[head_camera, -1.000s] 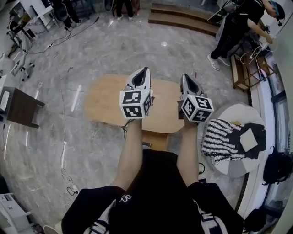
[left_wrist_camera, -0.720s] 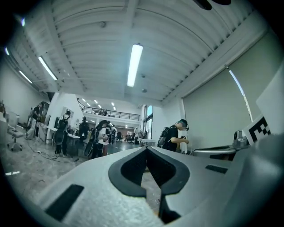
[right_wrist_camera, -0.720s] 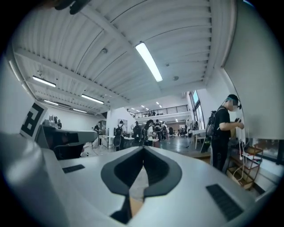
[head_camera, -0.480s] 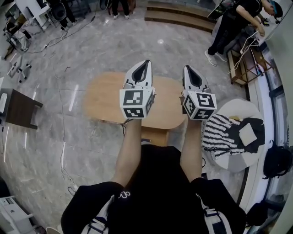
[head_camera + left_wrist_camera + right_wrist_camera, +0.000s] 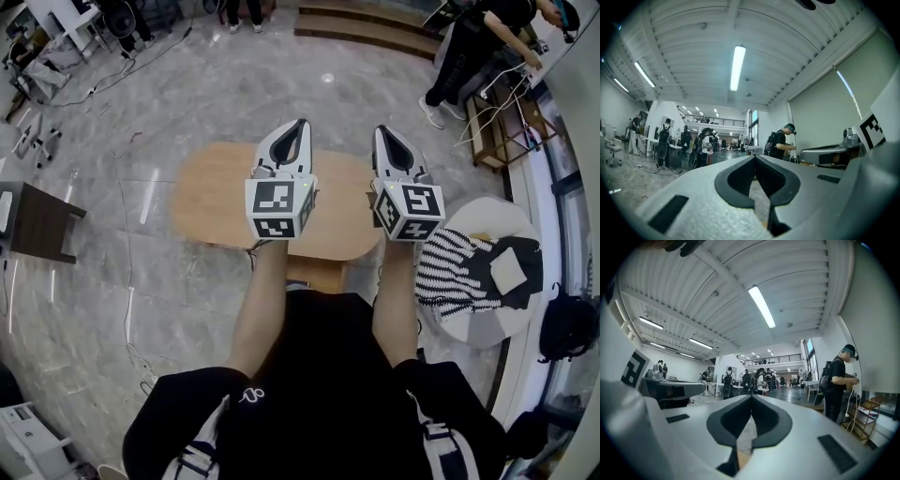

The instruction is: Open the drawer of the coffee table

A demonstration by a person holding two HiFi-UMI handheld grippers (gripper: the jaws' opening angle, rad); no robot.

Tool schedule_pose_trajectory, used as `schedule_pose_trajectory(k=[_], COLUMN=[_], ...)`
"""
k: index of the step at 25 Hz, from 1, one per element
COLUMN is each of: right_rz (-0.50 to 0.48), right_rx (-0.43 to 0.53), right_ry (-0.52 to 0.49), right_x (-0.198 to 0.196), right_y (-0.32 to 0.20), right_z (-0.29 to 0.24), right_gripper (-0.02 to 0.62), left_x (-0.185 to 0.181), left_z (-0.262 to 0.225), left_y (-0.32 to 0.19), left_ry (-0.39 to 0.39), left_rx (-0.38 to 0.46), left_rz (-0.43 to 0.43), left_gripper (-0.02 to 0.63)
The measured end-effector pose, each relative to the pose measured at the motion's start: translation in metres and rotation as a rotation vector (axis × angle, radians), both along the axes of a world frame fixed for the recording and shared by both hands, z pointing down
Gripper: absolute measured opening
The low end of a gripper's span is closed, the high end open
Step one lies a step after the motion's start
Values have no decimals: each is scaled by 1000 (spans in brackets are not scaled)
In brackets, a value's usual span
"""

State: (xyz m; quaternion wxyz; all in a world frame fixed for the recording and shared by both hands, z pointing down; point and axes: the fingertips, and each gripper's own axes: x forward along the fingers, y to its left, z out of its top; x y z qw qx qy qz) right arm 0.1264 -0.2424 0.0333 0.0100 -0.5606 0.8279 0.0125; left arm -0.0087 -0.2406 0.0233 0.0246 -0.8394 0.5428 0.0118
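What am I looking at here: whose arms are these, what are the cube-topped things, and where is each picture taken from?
No robot here: a person stands over a wooden coffee table with a two-jaw gripper in each hand. The marker cubes are parts of those grippers. The head view comes from a camera on the person's head, looking steeply down: left gripper at the picture's left, right gripper beside it. The other two views come from cameras riding on each gripper, looking along its jaws. Both pairs of jaws are together, with nothing between them. Nothing shows on the visible part of the table top. A striped cloth lies on a round white table at the right.
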Motion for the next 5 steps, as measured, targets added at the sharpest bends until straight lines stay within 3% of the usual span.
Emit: schedule_pose_trajectory(k=[5], right_rz=[-1], right_rx=[3], right_ry=[7], right_x=[1], right_y=[-6], right_z=[-3], right_gripper=[11], left_x=[-1], left_z=[-1], left_y=[-8], left_ry=[0], left_rx=[-3], left_rz=[-1], left_gripper=[9])
